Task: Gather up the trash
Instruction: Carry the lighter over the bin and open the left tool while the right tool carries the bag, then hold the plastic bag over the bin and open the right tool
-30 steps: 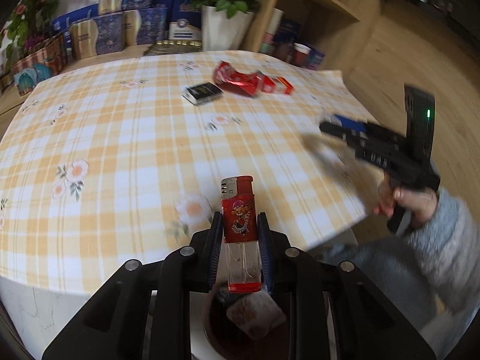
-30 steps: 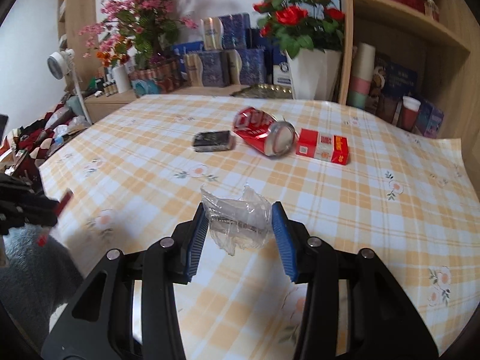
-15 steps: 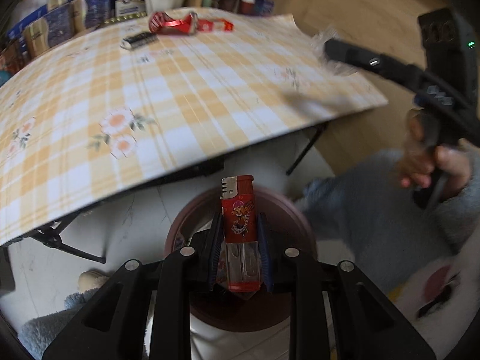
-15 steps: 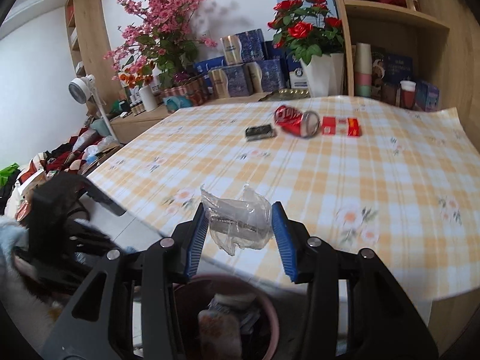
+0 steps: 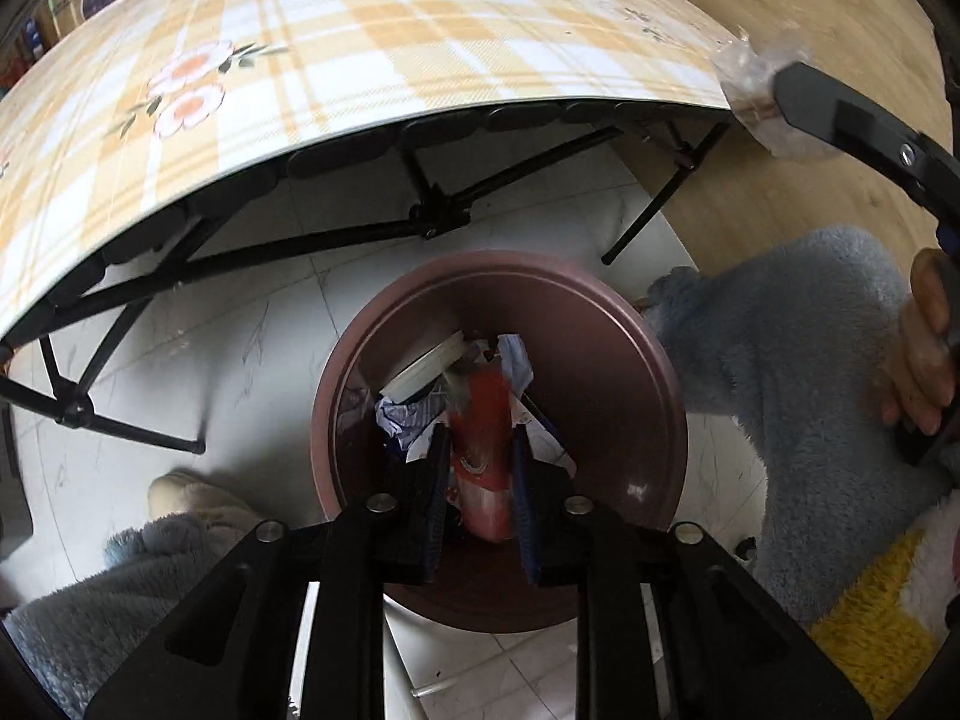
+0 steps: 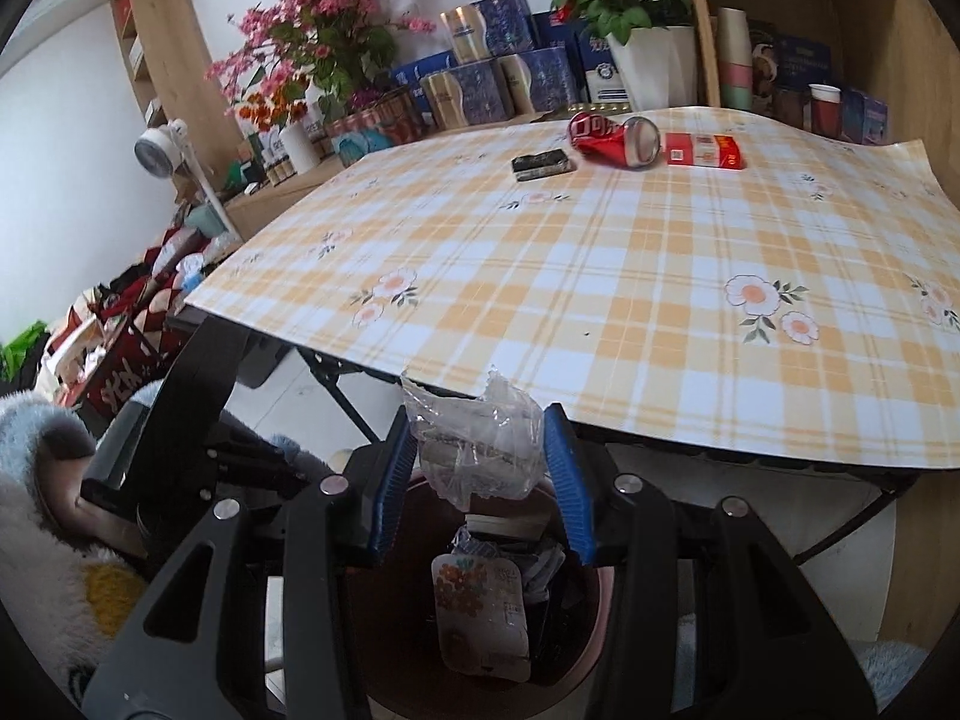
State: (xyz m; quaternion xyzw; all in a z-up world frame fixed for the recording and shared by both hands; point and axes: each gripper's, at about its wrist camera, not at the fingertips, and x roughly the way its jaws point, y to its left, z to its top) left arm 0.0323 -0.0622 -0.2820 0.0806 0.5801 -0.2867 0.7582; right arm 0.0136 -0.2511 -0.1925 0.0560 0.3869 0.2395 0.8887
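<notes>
1. Table [image 6: 600, 276]: folding type w/ black metal legs, covered by a yellow-white plaid cloth w/ flower prints; its near edge overhangs the floor.
2. Far end of table: crushed red can [image 6: 615, 135] on its side, red pack [image 6: 705, 151] just beside it on the right, small dark box [image 6: 541, 164] near on the left. All well apart from both grippers.
3. Floor under the table edge: pale tiles, wood flooring further right. Brown round bin [image 5: 600, 324] stands on the tiles, partly under the table edge, w/ paper scraps and packets inside.
4. Left gripper [image 5: 480, 480]: points steeply down into the bin mouth. Jaws nearly together and closing, w/ the red lighter [image 5: 483, 420] between them; lighter is motion-blurred, so can't say if the pads press on it.
5. Right gripper [image 6: 480, 468]: jaws about half open, clamped on a crumpled clear plastic wrapper [image 6: 474, 444], held over the bin at the table's near edge.
6. Room behind table: wooden shelves w/ cups and boxes on the right, white pot of red roses [image 6: 651, 69], pink blossom spray [image 6: 312, 30], blue gift boxes along a sideboard, small white fan [image 6: 157, 150], clutter at left.
7. Person: fluffy grey-blue sleeves either side of the bin.
</notes>
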